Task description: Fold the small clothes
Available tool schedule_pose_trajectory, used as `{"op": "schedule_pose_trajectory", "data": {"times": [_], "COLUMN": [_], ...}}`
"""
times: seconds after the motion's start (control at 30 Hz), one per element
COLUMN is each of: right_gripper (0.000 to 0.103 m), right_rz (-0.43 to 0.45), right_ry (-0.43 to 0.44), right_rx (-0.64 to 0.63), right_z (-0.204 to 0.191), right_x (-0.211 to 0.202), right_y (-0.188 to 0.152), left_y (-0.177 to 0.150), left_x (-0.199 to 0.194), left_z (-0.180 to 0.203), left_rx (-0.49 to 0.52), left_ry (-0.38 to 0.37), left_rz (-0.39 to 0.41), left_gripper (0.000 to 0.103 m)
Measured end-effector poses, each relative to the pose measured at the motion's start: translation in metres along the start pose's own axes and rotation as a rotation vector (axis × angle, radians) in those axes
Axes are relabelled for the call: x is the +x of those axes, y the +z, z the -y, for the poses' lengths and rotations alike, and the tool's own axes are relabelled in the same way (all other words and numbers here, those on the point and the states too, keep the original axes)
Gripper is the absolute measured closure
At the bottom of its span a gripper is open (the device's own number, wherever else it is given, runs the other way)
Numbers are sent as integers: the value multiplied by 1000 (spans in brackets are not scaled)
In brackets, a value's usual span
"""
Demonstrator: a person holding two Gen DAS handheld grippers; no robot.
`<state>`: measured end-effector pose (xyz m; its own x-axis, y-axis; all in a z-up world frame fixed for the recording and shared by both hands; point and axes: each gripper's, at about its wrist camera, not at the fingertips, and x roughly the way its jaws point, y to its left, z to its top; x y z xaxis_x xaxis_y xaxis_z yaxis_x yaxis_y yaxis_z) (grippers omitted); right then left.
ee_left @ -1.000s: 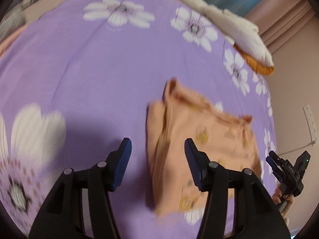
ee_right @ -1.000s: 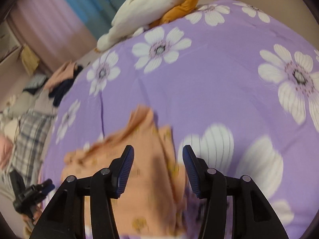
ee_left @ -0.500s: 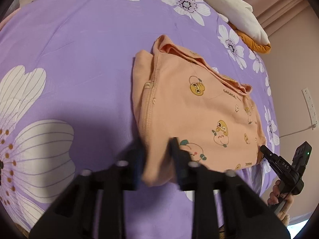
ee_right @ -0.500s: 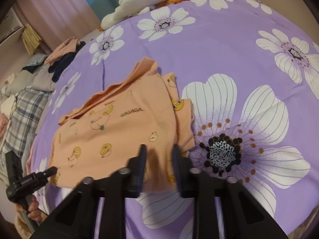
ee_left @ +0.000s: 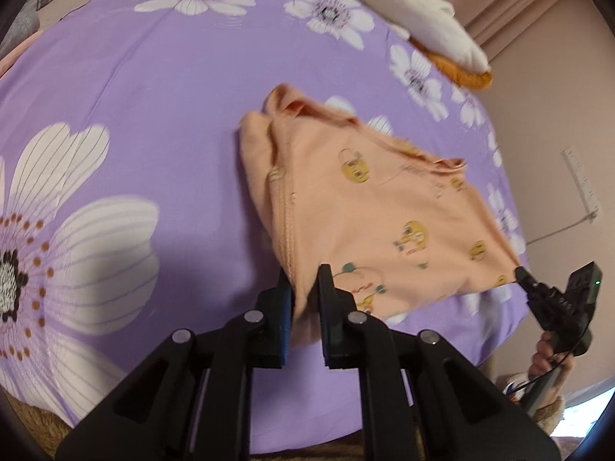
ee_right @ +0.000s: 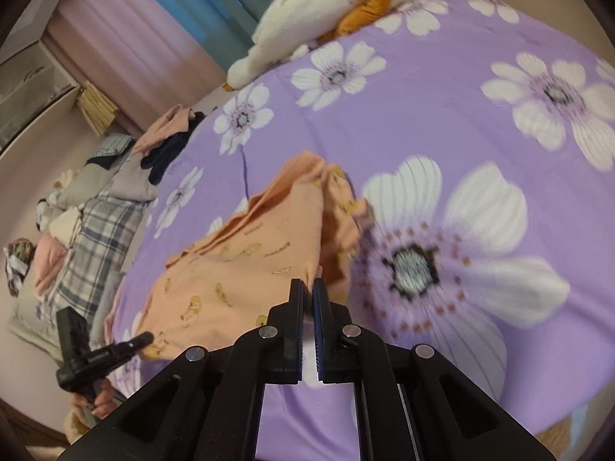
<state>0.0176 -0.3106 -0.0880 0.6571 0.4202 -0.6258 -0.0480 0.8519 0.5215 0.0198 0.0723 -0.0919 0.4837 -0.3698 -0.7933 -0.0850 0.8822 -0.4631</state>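
A small peach shirt (ee_left: 384,207) printed with yellow cartoon ducks lies folded on the purple flowered bedsheet (ee_left: 153,96). My left gripper (ee_left: 303,280) is closing its jaws, and the pads pinch the shirt's near left corner, which is raised off the sheet. In the right wrist view the same shirt (ee_right: 250,269) stretches away to the left, and my right gripper (ee_right: 311,284) is shut on its near right corner. Each gripper shows in the other's view: the right gripper (ee_left: 522,272) at the shirt's far corner, the left gripper (ee_right: 146,336) held in a hand.
A white and orange plush toy (ee_right: 315,11) lies at the head of the bed. A pile of clothes and a plaid blanket (ee_right: 96,211) sit beside the bed on the left. A wall socket (ee_left: 580,184) is on the pink wall.
Both grippers came down to the shirt's near edge and closed from wide open onto its two corners. The corners now lift off the sheet.
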Motion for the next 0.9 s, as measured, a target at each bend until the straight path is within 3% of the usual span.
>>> {"op": "schedule_pose_trajectory", "data": {"times": [0.23, 0.33, 0.43, 0.5, 0.53, 0.57, 0.6, 0.63, 0.8, 0.83, 0.87, 0.9], "right_gripper": [101, 101, 101, 101, 94, 80, 71, 57, 56, 56, 60, 68], "right_rz": [-8, -31, -14, -3, -3, 1, 7, 10, -66, -79, -85, -96], "right_ry": [-12, -48, -72, -70, -72, -73, -69, -63, -12, -10, -9, -19], "right_rx": [88, 67, 52, 34, 24, 16, 10, 5, 5, 0, -7, -13], "right_z": [22, 18, 13, 12, 12, 11, 10, 10, 7, 7, 7, 7], "right_x": [-3, 4, 2, -2, -3, -2, -2, 1, 32, 39, 45, 52], "right_y": [-12, -12, -8, -6, -6, -4, -2, 0, 6, 7, 8, 8], "left_y": [-7, -8, -9, -9, -9, -8, -7, -6, -4, -4, -4, -4], "left_x": [-5, -4, -10, -14, -16, -17, -16, -12, 17, 19, 20, 21], "left_z": [-18, -21, -16, -16, -16, -15, -15, -14, -9, -7, -5, -3], "left_rx": [-38, -64, -52, -49, -44, -37, -32, -30, -31, -26, -20, -15], "left_ry": [6, -14, -6, -12, -16, -19, -19, -19, -58, -58, -57, -43], "left_rz": [0, 4, 16, 27, 36, 40, 42, 36, -37, -28, -17, -14], "left_gripper": [94, 95, 88, 65, 60, 54, 53, 53, 59, 64, 82, 87]}}
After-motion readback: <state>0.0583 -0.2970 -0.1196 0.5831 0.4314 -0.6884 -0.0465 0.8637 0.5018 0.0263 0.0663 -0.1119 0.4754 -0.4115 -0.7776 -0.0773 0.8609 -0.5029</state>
